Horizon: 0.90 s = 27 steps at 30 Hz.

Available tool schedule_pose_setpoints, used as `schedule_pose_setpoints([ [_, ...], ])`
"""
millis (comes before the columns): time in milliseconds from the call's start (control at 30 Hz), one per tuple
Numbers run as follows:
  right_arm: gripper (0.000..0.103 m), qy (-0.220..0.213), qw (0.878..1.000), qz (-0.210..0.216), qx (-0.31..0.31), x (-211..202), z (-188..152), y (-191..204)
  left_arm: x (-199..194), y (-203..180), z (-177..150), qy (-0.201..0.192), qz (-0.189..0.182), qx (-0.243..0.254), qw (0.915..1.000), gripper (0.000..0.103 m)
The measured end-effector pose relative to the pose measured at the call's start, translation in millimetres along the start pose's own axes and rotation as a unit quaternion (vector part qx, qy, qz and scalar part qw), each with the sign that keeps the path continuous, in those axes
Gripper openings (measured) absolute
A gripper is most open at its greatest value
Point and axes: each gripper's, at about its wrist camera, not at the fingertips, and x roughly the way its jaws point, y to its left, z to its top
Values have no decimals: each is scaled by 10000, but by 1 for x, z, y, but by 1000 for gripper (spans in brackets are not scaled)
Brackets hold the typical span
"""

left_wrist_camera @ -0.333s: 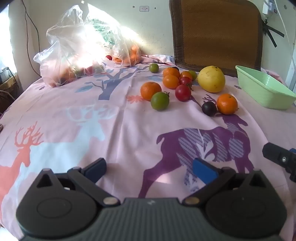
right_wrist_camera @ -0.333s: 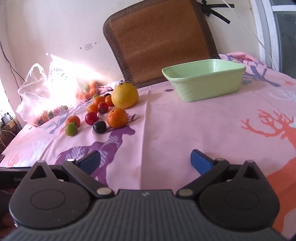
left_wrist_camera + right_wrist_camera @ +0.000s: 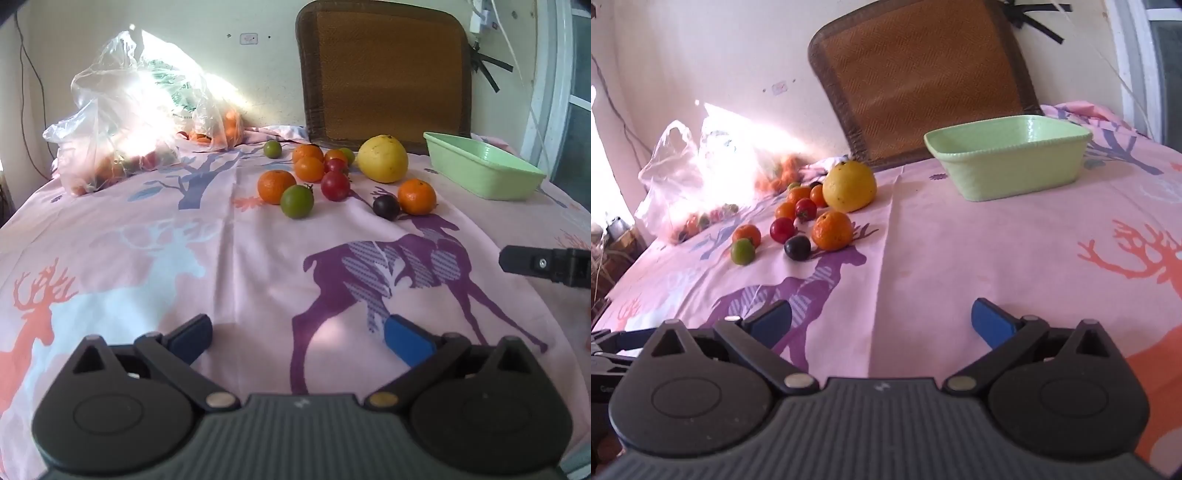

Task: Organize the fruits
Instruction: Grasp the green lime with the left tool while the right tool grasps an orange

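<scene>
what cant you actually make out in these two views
- Plastic bag contents: sun glare washes them out in both views.
- Green tub floor: near wall hides it in the right view.
- Small fruits behind the yellow fruit: partly hidden in the right view.
- Right gripper: cut off by the left view's edge.

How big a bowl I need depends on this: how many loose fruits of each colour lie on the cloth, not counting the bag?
Orange fruits: 5
Green fruits: 3
Red fruits: 2
Yellow fruit: 1
Dark purple fruit: 1
Total: 12
</scene>
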Motion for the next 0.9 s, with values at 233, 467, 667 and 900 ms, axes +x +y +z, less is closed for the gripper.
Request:
schedule_pose_setpoints([
  [233,80,-63,9983,91,-580,39,28,29,-7,22,44,-630,-146,-93,9979,87],
  [467,50,-141,9910,347,-1281,62,50,54,31,23,75,-358,-471,-107,9982,57],
  [667,50,11,9917,445,-1210,89,56,49,37,2,77,-516,-774,217,9954,52],
  [900,51,196,9929,688,-950,108,57,46,64,19,81,-226,-465,-83,9986,51],
])
